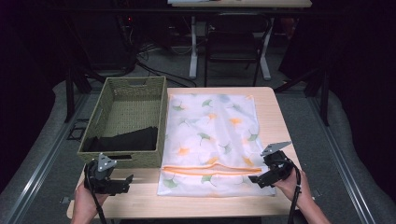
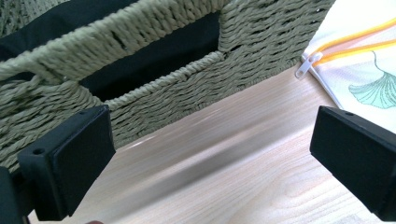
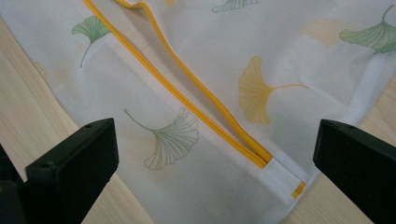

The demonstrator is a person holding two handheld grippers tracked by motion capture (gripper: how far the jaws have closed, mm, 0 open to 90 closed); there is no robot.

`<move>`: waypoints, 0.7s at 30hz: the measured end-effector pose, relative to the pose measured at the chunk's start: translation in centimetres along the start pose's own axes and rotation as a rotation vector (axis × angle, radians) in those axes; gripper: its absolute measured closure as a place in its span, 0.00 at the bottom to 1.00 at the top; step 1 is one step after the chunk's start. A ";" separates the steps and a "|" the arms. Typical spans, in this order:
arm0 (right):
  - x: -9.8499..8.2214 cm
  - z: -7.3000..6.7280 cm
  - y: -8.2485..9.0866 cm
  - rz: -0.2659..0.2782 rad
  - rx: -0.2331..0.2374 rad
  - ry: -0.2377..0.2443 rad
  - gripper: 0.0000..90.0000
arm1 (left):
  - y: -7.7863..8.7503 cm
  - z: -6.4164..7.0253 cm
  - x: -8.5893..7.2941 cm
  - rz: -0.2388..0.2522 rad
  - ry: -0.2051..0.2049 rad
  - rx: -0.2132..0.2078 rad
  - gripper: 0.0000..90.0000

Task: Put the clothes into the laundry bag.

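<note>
A white mesh bag (image 1: 211, 140) printed with green and orange ginkgo leaves lies flat on the wooden table (image 1: 275, 112); its orange zipper (image 1: 210, 169) runs across near the front, partly open. A woven green basket (image 1: 122, 88) stands to its left with a black cloth (image 1: 123, 140) inside. My left gripper (image 1: 122, 184) is open in front of the basket, low over the table. My right gripper (image 1: 259, 179) is open at the bag's front right corner. In the right gripper view the zipper's end (image 3: 280, 173) lies between the jaws. In the left gripper view the zipper pull (image 2: 308, 65) shows beside the basket (image 2: 243, 42).
Beyond the table stand a dark chair (image 1: 233, 42) and white desk legs (image 1: 193, 46) on grey floor. Cables trail on the floor behind the basket. The table's front edge is close to both hands.
</note>
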State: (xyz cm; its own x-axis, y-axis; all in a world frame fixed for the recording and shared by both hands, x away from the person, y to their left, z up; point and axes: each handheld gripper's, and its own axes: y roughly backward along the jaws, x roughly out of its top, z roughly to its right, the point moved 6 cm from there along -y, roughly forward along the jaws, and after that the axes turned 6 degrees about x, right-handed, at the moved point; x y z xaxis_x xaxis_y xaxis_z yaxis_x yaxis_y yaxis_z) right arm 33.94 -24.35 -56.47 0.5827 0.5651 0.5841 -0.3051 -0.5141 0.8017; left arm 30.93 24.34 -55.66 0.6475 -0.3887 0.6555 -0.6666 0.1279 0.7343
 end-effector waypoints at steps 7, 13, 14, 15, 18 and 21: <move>-0.3 -0.4 -0.2 -0.051 0.020 0.007 0.00 | -0.6 0.4 -0.5 -0.062 -0.054 -0.036 0.00; -0.3 -0.3 -0.2 -0.046 0.022 0.004 0.00 | -0.6 0.5 -0.5 -0.059 -0.058 -0.049 0.00; -0.2 -0.4 -0.3 -0.048 0.024 0.005 0.00 | -0.7 0.5 -0.5 -0.060 -0.062 -0.052 0.00; -0.2 -0.4 -0.4 -0.052 0.024 0.005 0.00 | -0.7 0.5 -0.5 -0.060 -0.062 -0.052 0.00; -0.1 -0.5 -0.6 -0.057 0.032 0.006 0.00 | -0.8 0.6 -0.5 -0.070 -0.082 -0.055 0.00; 0.0 -0.5 -0.7 -0.062 0.042 0.016 0.00 | -0.8 0.8 -0.5 -0.073 -0.079 -0.070 0.00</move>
State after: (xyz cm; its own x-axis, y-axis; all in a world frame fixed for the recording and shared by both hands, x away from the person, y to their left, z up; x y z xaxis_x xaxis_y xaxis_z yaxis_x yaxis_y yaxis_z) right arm 33.78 -23.67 -56.97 0.5871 0.6071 0.5355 -0.2368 -0.5038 0.8307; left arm 30.90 23.72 -56.71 0.6608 -0.4693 0.5857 -0.5894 0.1586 0.7921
